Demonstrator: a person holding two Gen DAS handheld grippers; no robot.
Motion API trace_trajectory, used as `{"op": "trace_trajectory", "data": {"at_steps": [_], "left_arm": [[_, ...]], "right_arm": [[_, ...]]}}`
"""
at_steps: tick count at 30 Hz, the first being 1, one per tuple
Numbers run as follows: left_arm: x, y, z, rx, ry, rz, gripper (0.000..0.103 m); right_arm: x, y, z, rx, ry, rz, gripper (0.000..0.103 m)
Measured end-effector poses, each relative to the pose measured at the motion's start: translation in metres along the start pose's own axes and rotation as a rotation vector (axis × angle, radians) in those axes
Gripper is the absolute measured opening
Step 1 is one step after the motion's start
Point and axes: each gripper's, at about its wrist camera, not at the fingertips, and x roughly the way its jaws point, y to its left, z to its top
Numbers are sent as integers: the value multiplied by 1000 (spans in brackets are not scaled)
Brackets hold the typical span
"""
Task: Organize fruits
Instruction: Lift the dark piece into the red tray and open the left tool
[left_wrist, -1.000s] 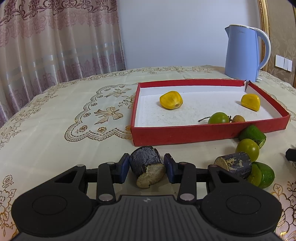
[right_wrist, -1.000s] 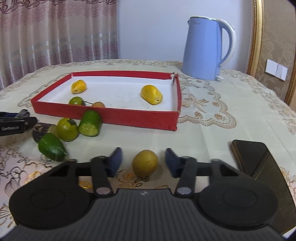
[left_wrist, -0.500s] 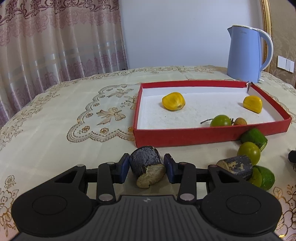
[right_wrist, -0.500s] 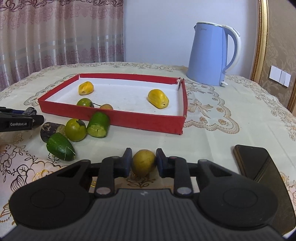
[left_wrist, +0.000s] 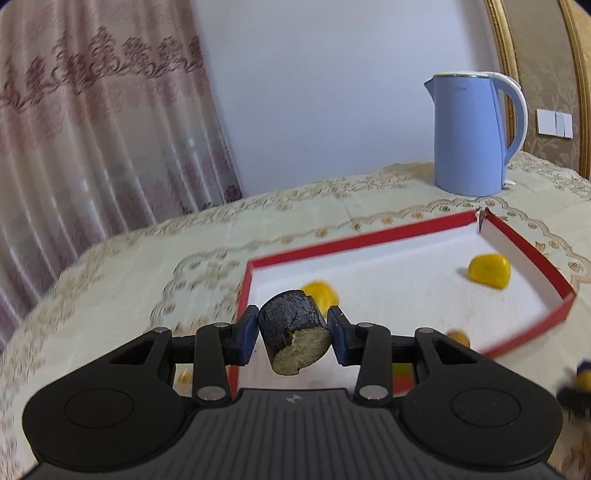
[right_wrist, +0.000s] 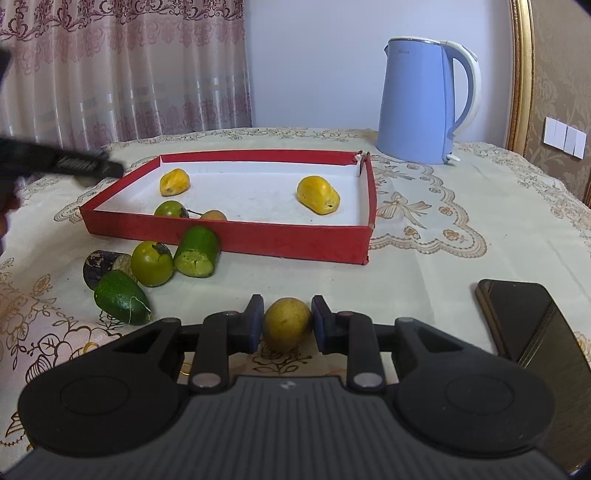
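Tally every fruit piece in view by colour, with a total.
Yellow: 3, with two in the red box and one in the right gripper
Green: 4
Dark: 2, with one in the left gripper and one on the table
Tan: 1
Total: 10

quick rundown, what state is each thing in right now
left gripper: shut on dark stub, lifted over red tray
right gripper: shut on yellow-brown fruit, on the tablecloth
red tray: open, four fruits inside
kettle: upright, lid closed
phone: flat, screen dark
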Motion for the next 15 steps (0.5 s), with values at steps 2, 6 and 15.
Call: {"op": "trace_trajectory", "data": {"at_steps": [2, 6, 15], "left_arm": [[13, -5, 12, 16, 7, 5, 40], [40, -15, 32, 18, 33, 4, 40], [91, -51, 60, 50, 109, -32, 40]], "right_arm": [[0, -1, 0, 6, -2, 5, 26], [1, -3, 0, 19, -3, 16, 26], [2, -6, -1, 38, -6, 30, 26]]}}
